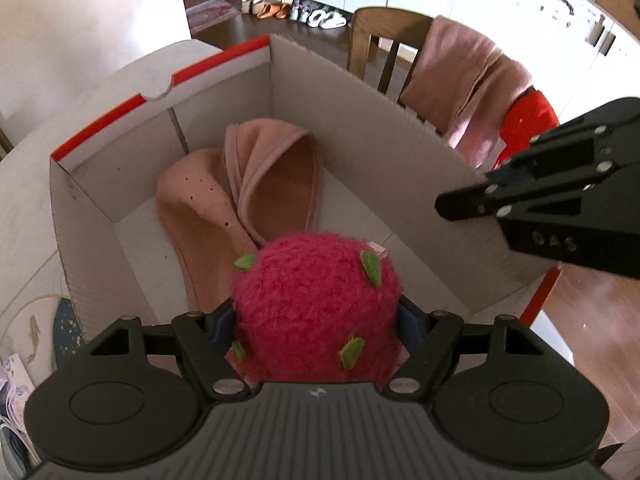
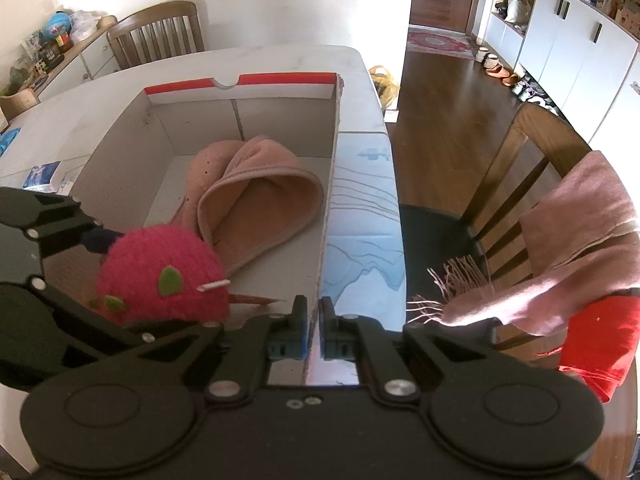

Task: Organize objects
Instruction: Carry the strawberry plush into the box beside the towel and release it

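Over the cardboard box (image 1: pixel 360 92), left gripper (image 1: pixel 316 320) pinching the pink plush ball (image 1: pixel 316 304); right gripper (image 2: pixel 314 320) clamped on box wall. Lower beside folded towel (image 1: pixel 240 200), then release.

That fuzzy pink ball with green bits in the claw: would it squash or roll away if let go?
The fuzzy pink ball looks like soft yarn, so it probably squashes and weighs little. It is round, so it might roll a bit, though the fuzz and the pink cloth in the cardboard box should stop it.
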